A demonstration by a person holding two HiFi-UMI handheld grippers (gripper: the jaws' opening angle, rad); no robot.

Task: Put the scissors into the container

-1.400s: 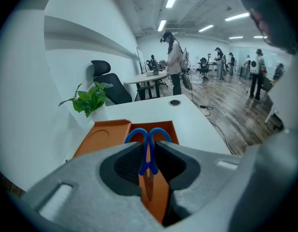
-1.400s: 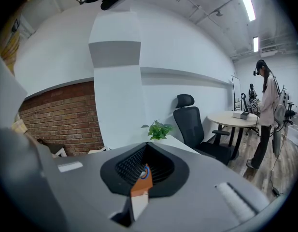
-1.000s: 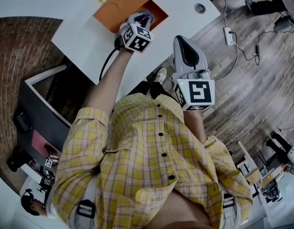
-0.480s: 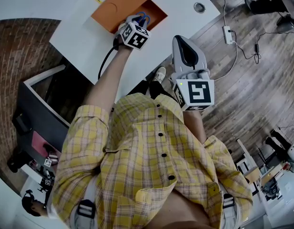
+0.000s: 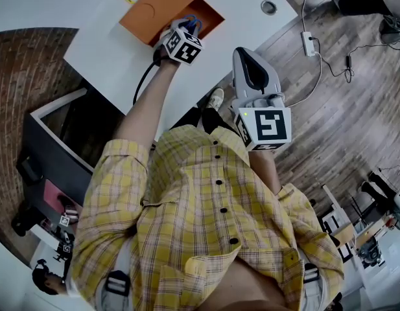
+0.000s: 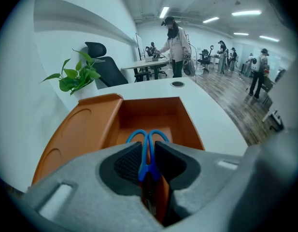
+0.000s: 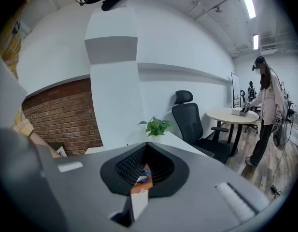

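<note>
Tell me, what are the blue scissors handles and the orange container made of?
The scissors have handles that look like smooth blue plastic: uniform colour, rounded loops. The container looks like matte orange moulded plastic, judging by rounded edges, though not certain.

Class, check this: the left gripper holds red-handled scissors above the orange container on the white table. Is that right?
Not quite. The handles are blue, not red: the left gripper view shows the left gripper shut on blue-handled scissors above the orange container on the white table.
</note>
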